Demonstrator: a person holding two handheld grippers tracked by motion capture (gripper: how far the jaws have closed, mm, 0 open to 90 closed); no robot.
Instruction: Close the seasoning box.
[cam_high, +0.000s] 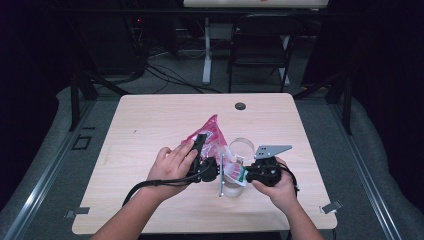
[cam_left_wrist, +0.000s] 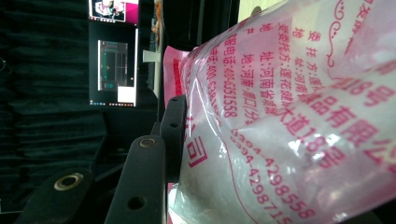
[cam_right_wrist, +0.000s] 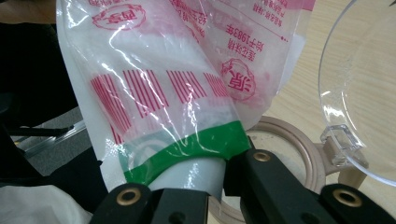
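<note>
A pink-and-white plastic bag (cam_high: 213, 131) with red print hangs between my two grippers over the table's middle. My left gripper (cam_high: 201, 142) is shut on its upper part; in the left gripper view one black finger (cam_left_wrist: 173, 121) presses the bag's (cam_left_wrist: 289, 116) side and the other is hidden behind it. My right gripper (cam_high: 244, 174) is shut on the bag's lower end, pinching just below the green band (cam_right_wrist: 187, 149). Beneath the bag stands a clear jar (cam_high: 231, 189) with its round rim (cam_right_wrist: 299, 144) open and its clear hinged lid (cam_right_wrist: 364, 84) swung back.
The light wooden table (cam_high: 150, 125) has a black cable hole (cam_high: 240, 106) near its far edge. A dark folding chair (cam_high: 262, 45) and a white desk leg (cam_high: 206, 50) stand beyond it. A cable (cam_high: 150, 184) trails from the left gripper toward the front edge.
</note>
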